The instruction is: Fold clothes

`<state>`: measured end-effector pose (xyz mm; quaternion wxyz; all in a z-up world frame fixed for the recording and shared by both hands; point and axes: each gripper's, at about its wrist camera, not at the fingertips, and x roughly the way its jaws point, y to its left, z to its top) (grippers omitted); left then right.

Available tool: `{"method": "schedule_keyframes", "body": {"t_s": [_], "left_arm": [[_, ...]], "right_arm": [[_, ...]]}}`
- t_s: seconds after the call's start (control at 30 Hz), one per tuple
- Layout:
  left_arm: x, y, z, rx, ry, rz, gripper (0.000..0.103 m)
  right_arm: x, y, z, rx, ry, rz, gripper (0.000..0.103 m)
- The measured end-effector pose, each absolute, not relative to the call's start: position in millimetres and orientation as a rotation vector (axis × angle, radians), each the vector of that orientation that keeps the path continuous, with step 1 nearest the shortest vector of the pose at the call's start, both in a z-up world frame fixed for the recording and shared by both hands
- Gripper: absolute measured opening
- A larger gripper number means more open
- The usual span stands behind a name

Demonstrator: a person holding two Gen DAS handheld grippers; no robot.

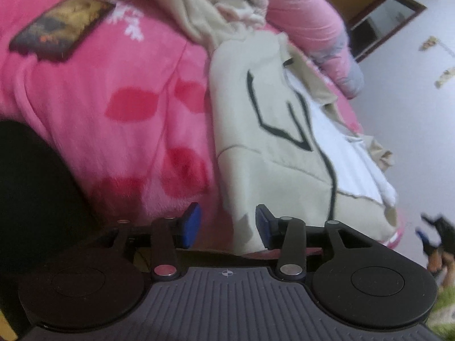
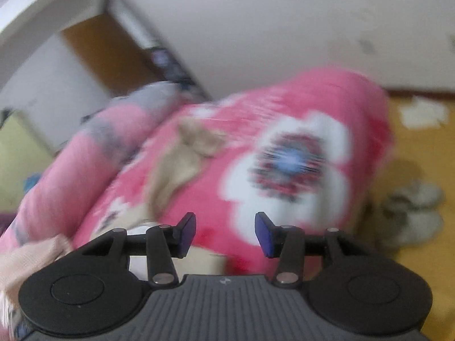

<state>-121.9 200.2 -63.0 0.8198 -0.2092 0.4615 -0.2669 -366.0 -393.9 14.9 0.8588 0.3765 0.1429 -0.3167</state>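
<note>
Both sets of tongs are gaping with nothing between the pads, the left tongs (image 1: 227, 226) sitting right at the near hem of the cream garment (image 1: 273, 142), which lies part-folded on the pink bed blanket (image 1: 113, 108) with its white lining showing on the far side. Judging by that, I'd re-grab low on the near hem and pinch one layer only. The right tongs (image 2: 225, 234) point past the garment, so bring them back beside it first.
</note>
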Motion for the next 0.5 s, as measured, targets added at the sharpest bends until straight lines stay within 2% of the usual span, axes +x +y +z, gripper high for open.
{"method": "schedule_keyframes", "body": {"t_s": [0.1, 0.33, 0.4, 0.5], "left_arm": [[-123, 209, -50, -0.432, 0.923, -0.558, 0.056], [-102, 238, -23, -0.511, 0.722, -0.447, 0.062], [-89, 250, -18, -0.548, 0.658, -0.389, 0.067], [-59, 270, -9, -0.590, 0.581, -0.298, 0.069]], "right_arm": [[-303, -360, 37, 0.671, 0.325, -0.473, 0.050], [-139, -231, 62, 0.372, 0.460, 0.046, 0.051], [-108, -193, 59, 0.322, 0.495, 0.156, 0.051], [-71, -145, 47, 0.310, 0.559, 0.249, 0.051]]}}
